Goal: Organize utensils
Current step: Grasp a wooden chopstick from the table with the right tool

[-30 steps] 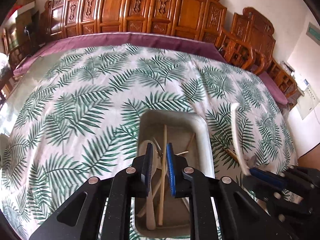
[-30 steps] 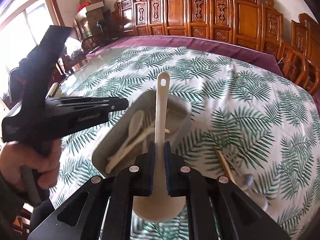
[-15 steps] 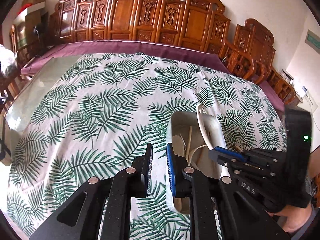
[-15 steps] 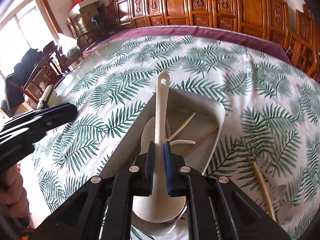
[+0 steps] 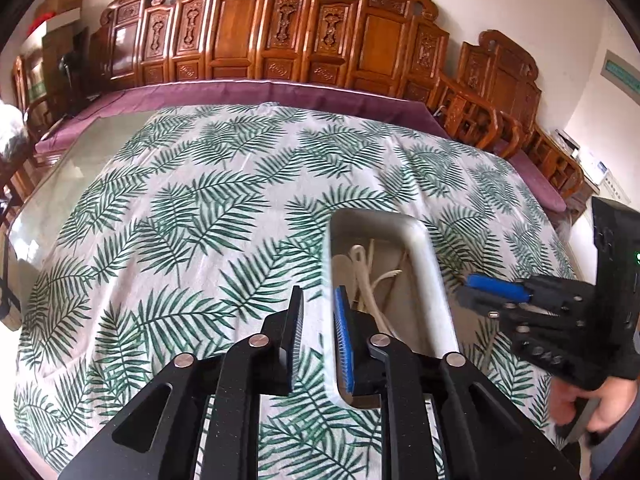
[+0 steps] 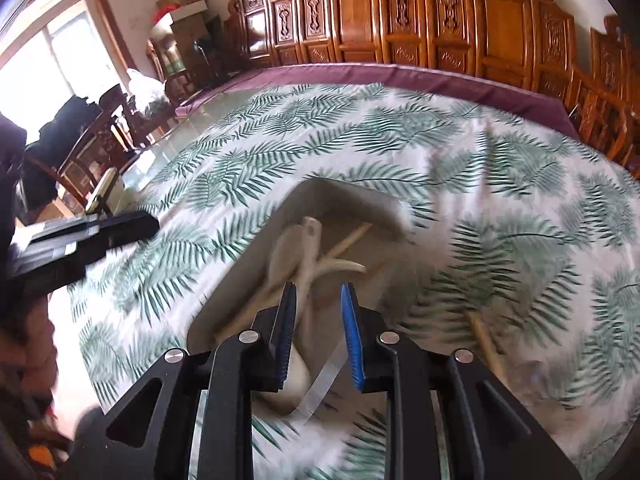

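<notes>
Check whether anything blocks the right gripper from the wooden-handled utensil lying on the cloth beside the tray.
Nothing visible does. The wooden-handled utensil lies on bare leaf-print tablecloth, right of the white rectangular tray. The right gripper, jaws opening, holds nothing.

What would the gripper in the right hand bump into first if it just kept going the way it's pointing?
Probably the white spoon lying in the tray below the right gripper; its opening fingers no longer press it. Blur hides the depth.
</notes>
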Demonstrator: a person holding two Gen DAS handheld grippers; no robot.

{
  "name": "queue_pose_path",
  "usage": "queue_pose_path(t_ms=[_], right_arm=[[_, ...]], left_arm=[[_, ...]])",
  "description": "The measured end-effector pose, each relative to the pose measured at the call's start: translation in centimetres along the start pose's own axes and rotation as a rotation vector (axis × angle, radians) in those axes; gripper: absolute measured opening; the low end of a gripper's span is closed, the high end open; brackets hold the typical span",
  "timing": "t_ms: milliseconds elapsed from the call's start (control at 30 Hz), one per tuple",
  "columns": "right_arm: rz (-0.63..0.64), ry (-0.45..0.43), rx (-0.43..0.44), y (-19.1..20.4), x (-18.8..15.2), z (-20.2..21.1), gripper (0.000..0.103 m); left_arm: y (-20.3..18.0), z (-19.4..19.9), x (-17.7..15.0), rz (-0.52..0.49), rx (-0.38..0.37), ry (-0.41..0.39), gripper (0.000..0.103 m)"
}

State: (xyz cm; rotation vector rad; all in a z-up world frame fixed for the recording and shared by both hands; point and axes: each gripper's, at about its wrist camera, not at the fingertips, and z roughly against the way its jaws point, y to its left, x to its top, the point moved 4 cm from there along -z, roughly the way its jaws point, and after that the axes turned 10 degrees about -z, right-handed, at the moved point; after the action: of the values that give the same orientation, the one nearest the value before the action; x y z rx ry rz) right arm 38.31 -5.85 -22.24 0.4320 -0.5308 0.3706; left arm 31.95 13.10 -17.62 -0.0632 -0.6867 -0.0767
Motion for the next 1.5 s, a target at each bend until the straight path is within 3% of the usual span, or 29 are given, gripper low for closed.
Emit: queue_pose_path(t_ms=[67, 200, 367, 767, 1100, 1333, 1500], right_arm=[[0.02, 0.011, -0.038, -2.4, -1.0, 1.1, 0.026], [0.028, 0.052, -0.124, -8.0, -3.1, 2.0, 0.026], [0.008, 0.088, -0.142, -11.7, -4.8, 1.7, 0.021], [0.016, 0.143, -0.171, -12.9, -5.7, -1.5, 0.021], [0.019, 0.197, -0.154, -12.8, -6.2, -2.5, 0.021], [0.019, 0.233, -0.073, -10.8, -7.1, -2.3, 0.021], [0.027, 0.202, -0.092, -10.9, -6.5, -1.9, 0.021]], left_arm=[[-0.7, 0.3, 0.0, -0.016, -0.002, -0.009, 0.028], [-2.8, 0.6, -0.1, -0.043, -0.023, -0.016, 0.028], [-5.5, 1.0, -0.1, -0.086, -0.042, -0.028, 0.033], [-9.8, 0.3, -1.3, -0.132, -0.107, -0.003, 0.033], [-10.6, 0.0, -2.0, -0.143, -0.118, 0.013, 0.033], [-10.6, 0.1, -2.3, -0.142, -0.121, 0.014, 0.033], [-11.0, -0.1, -2.6, -0.148, -0.127, 0.022, 0.033]])
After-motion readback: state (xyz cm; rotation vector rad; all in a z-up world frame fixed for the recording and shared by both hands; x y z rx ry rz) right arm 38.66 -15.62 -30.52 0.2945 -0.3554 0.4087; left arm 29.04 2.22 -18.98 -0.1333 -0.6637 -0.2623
